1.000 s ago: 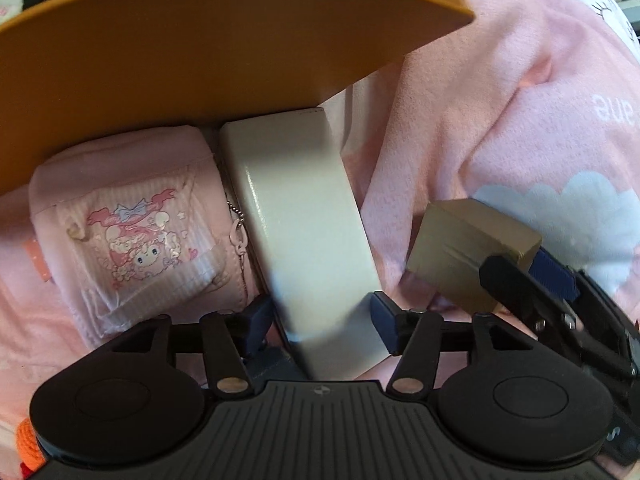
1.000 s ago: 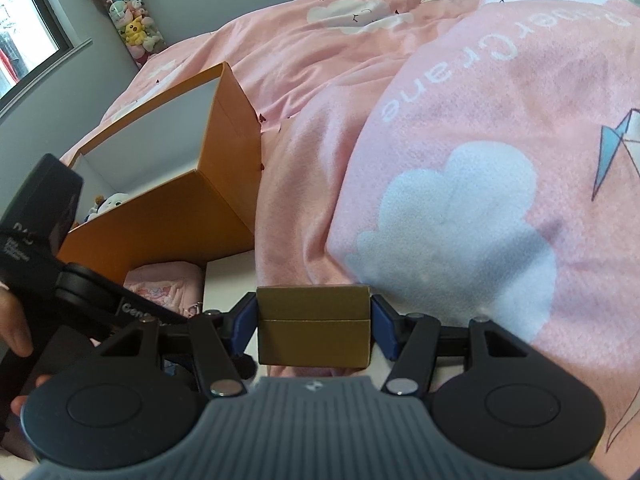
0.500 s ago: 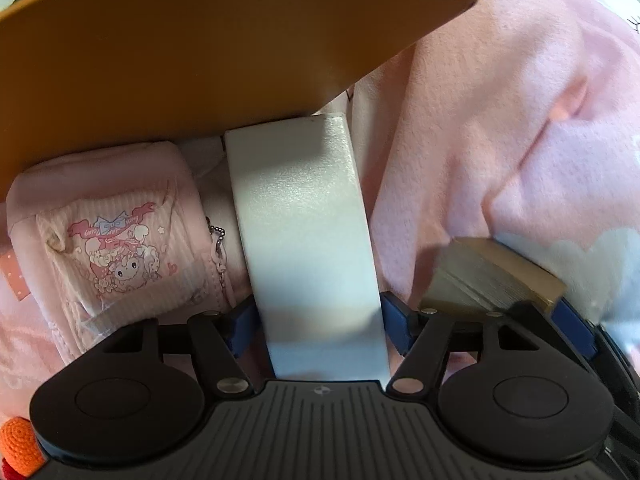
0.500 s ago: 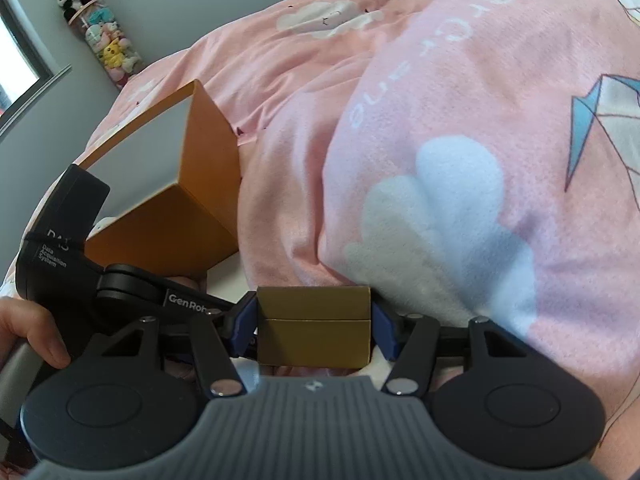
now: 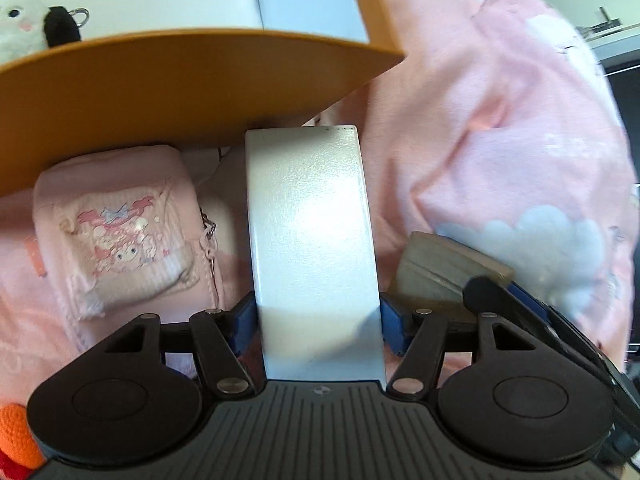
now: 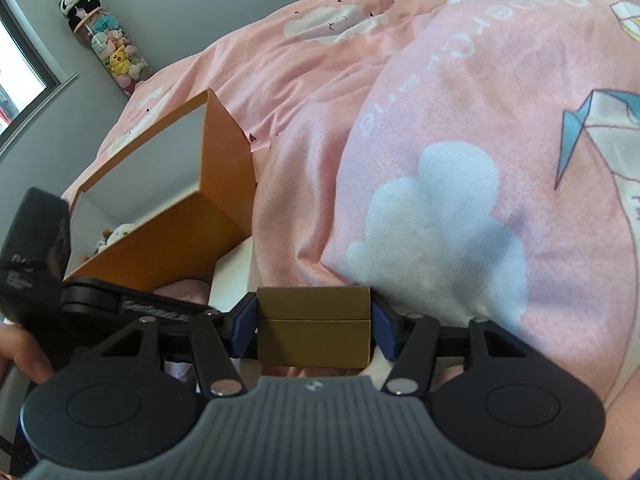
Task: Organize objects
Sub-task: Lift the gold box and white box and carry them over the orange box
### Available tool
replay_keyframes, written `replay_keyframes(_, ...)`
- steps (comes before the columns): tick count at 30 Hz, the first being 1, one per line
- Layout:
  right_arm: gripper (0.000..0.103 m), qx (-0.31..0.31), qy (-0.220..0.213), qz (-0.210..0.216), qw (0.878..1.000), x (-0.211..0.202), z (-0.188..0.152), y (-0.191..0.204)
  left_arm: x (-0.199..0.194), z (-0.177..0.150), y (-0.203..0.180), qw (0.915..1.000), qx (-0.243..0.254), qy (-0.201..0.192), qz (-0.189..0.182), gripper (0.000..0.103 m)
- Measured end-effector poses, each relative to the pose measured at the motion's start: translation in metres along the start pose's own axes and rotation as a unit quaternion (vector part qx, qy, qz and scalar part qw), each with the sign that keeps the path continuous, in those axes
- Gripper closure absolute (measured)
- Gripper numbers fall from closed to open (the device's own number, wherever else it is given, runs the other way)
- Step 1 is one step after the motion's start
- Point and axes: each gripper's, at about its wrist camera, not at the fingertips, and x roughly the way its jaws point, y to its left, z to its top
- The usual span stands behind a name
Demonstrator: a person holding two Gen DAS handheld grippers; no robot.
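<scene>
Change since a second ago: more of the orange box's (image 5: 168, 92) white inside is seen over its near wall from the left wrist view, and the white box (image 5: 312, 248) is framed straighter between the pads.
Left gripper (image 5: 318, 322): the jaws are closing on the white box, blue pads at both its long sides, so that it can be carried endwise.
Right gripper (image 6: 313, 326): clamped on the small gold box (image 6: 313, 326), held level and clear of the bedding, judged to be waiting its turn.
Beside the white box: a pink pouch (image 5: 116, 232) is lying against the orange box's near wall.
Orange box: set on the pink bedspread (image 6: 440, 140), open top up, a plush toy (image 5: 24, 28) already inside; judged to be the collecting place.
Hand (image 6: 20, 356): seen at the left edge, gripping the other tool.
</scene>
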Motion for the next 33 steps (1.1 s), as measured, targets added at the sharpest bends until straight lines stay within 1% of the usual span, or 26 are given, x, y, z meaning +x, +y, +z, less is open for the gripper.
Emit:
replay_keyframes(3,0.042,-0.001,-0.002,0.002,1.0,-0.008,0.001,0.001,-0.017,-0.007,0.0,0.9998,0.002,-0.008,-0.019,0.032)
replay_keyframes(7,0.042,-0.015,-0.011,0.0,1.0,-0.019,0.005,0.009,-0.047,-0.016,0.0,0.9984,0.016,-0.036,-0.04,0.032)
replay_keyframes(9,0.042,-0.027,-0.02,0.0,0.999,-0.027,0.009,0.015,-0.06,-0.019,0.01,0.9974,0.017,-0.046,-0.052,0.033)
replay_keyframes(10,0.042,-0.032,-0.025,0.002,0.999,-0.03,0.012,0.018,-0.064,-0.009,0.023,0.9969,0.015,-0.05,-0.058,0.033)
replay_keyframes(12,0.042,-0.042,-0.034,0.007,0.998,-0.037,0.018,0.025,-0.075,-0.003,0.023,0.9958,0.011,-0.057,-0.071,0.033)
replay_keyframes(13,0.042,-0.047,-0.039,0.01,0.998,-0.04,0.02,0.029,-0.074,-0.003,0.02,0.9954,0.008,-0.06,-0.075,0.033)
replay_keyframes(14,0.042,-0.053,-0.043,0.013,0.998,-0.042,0.024,0.033,-0.084,-0.004,0.026,0.9948,0.006,-0.064,-0.078,0.033)
replay_keyframes(17,0.042,-0.07,-0.053,0.014,0.996,-0.046,0.031,0.045,-0.095,-0.009,0.03,0.9927,0.004,-0.08,-0.09,0.033)
replay_keyframes(21,0.042,-0.087,-0.062,0.022,0.994,-0.05,0.039,0.057,-0.111,-0.004,0.029,0.9893,0.001,-0.097,-0.109,0.033)
replay_keyframes(24,0.042,-0.099,-0.071,0.03,0.992,-0.052,0.047,0.066,-0.129,0.003,0.031,0.9865,0.001,-0.12,-0.111,0.033)
replay_keyframes(28,0.042,-0.117,-0.086,0.038,0.989,-0.052,0.063,0.08,-0.153,0.015,0.033,0.9816,0.009,-0.159,-0.105,0.033)
replay_keyframes(31,0.042,-0.126,-0.096,0.046,0.986,-0.046,0.076,0.09,-0.166,0.03,0.037,0.9792,0.008,-0.18,-0.092,0.033)
replay_keyframes(33,0.042,-0.129,-0.098,0.053,0.985,-0.038,0.085,0.095,-0.167,0.043,0.038,0.9785,0.004,-0.191,-0.079,0.033)
